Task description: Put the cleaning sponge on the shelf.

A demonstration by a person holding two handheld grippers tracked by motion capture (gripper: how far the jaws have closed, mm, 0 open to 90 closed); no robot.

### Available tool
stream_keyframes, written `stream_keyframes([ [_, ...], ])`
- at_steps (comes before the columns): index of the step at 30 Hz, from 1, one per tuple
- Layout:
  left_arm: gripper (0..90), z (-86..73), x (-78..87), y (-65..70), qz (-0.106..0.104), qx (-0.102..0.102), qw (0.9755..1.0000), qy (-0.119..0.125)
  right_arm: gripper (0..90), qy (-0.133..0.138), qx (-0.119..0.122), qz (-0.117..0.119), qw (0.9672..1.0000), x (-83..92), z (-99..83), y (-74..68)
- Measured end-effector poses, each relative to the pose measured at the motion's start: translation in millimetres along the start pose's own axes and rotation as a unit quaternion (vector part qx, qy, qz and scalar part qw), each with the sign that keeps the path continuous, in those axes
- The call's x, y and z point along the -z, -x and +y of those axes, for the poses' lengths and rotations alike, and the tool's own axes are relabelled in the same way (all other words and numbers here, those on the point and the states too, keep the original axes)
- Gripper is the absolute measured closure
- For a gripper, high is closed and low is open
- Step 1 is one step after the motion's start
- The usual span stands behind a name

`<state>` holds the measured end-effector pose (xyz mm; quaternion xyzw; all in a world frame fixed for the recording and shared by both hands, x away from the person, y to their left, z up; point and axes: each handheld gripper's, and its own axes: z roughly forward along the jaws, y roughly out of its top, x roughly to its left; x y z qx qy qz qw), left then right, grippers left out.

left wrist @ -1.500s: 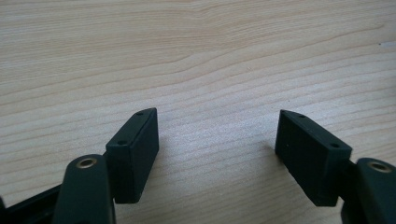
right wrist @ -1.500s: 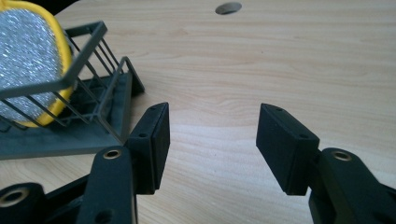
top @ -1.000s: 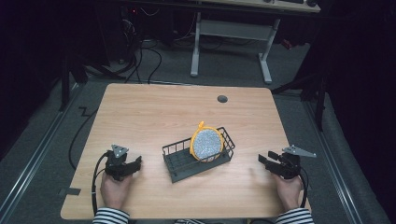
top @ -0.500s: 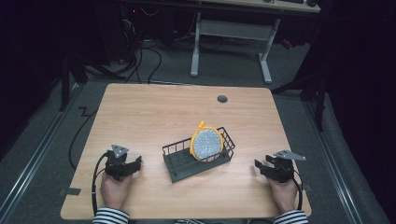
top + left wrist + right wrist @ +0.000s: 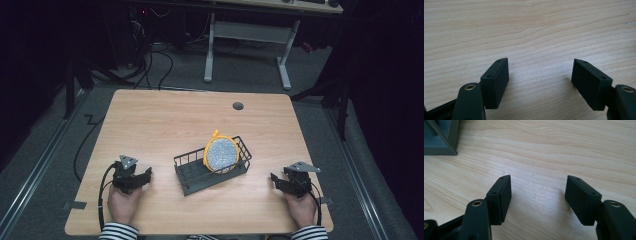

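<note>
Both grippers, left [image 5: 146, 175] and right [image 5: 274, 179], fingers apart, empty; approach rack [image 5: 200, 177] low, don't tip the disc [image 5: 222, 154]

the light wooden table top [image 5: 165, 125] under my hands looks like smooth pale wood or laminate, its grain running in fine streaks with a soft, low sheen. my left gripper [image 5: 540, 75] has matt black plastic jaws, faintly grainy, with small brass-coloured rivets at the joints. my right gripper [image 5: 537, 191] wears the same dull black plastic. the dark grey wire basket [image 5: 192, 172] looks like coated metal, matt. in it stands the round speckled grey pad with a yellow rim [image 5: 221, 154], rough and sparkly, its edge like glossy plastic.
</note>
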<state>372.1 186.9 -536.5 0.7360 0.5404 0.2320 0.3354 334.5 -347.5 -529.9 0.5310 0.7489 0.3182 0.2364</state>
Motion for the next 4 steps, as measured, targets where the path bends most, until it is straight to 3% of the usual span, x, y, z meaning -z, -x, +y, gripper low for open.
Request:
stream_keyframes([
  [4, 30.4, 0.0, 0.0, 0.3, 0.0, -0.001, 1.0, -0.001, 38.2, 0.0, 0.0, 0.0, 1.0, 0.0, 0.0, 0.0],
])
